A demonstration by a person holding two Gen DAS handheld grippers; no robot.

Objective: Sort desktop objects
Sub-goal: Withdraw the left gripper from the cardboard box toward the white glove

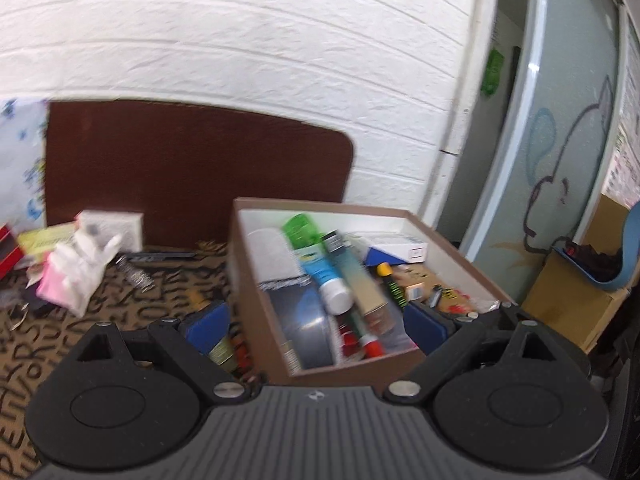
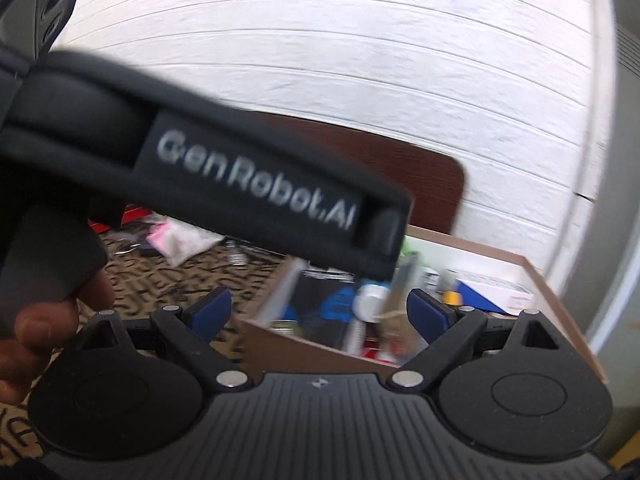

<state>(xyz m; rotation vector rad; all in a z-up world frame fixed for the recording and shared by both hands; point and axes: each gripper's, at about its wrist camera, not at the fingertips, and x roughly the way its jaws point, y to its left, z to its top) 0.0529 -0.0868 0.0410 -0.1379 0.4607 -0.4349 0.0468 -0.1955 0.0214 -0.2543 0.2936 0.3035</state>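
Both pairs of jaws gape wide and empty: the left gripper [image 1: 318,322] hovers straight over the box [image 1: 256,280], with tubes [image 1: 326,276] pointing away along its fingers. The right gripper [image 2: 319,312] hangs just beside it, while loose clutter [image 1: 76,268] waits leftward on the table's far edge, nearer the left.

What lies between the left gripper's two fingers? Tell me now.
In the left wrist view, the near end of the open brown box fills the left gripper gap, holding a grey tape roll and a white-capped tube.
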